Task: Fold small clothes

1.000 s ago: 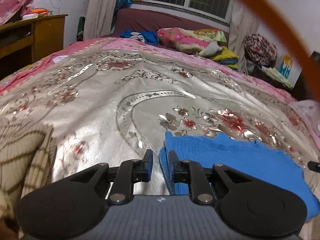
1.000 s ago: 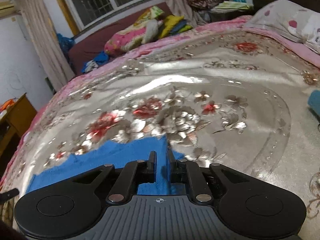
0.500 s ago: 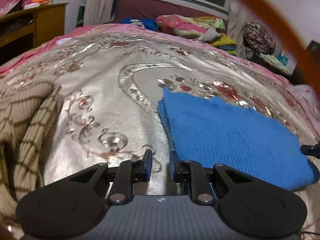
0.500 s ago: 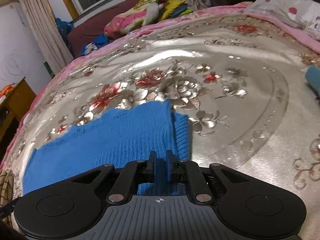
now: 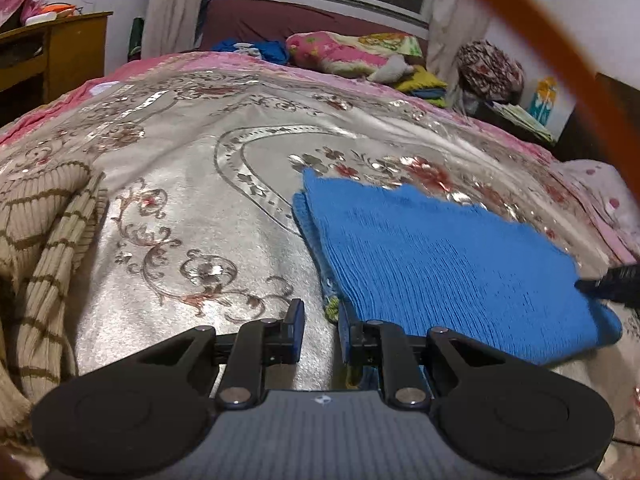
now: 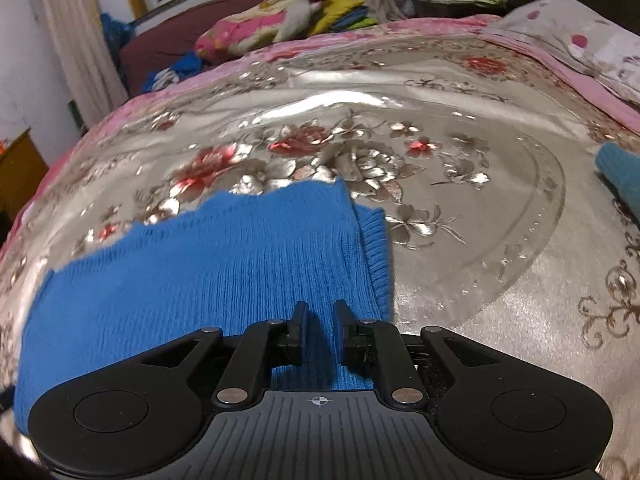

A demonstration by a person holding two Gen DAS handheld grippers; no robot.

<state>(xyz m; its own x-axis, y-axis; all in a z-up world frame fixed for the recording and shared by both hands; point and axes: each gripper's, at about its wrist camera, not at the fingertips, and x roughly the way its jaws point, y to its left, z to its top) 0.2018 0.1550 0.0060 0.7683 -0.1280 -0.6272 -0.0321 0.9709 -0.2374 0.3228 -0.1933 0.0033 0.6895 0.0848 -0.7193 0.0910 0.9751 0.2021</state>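
A blue knit garment (image 5: 440, 256) lies flat and folded on the silver floral bedspread (image 5: 200, 200). My left gripper (image 5: 320, 330) sits low at its near left corner, open by a narrow gap. Only bedspread and a greenish cloth edge show between its fingers. The right gripper (image 6: 319, 332) hovers over the garment's (image 6: 200, 272) near right part, beside its ribbed hem (image 6: 376, 248). Its jaws are opening, and blue knit shows through the gap without being pinched. Its black tip (image 5: 612, 284) pokes into the left wrist view at the right edge.
A beige striped knit (image 5: 44, 232) is heaped on the left of the bed. A teal cloth (image 6: 620, 172) lies at the right and a spotted pillow (image 6: 580, 40) beyond it. Bedding (image 5: 352, 52) is piled at the far end. A wooden desk (image 5: 52, 52) stands left; an orange cable (image 5: 560, 60) crosses above.
Both grippers drew back toward the near side of the bed and the blue garment settled flat. The cloth edge left the left jaws. The right jaws widened a little.
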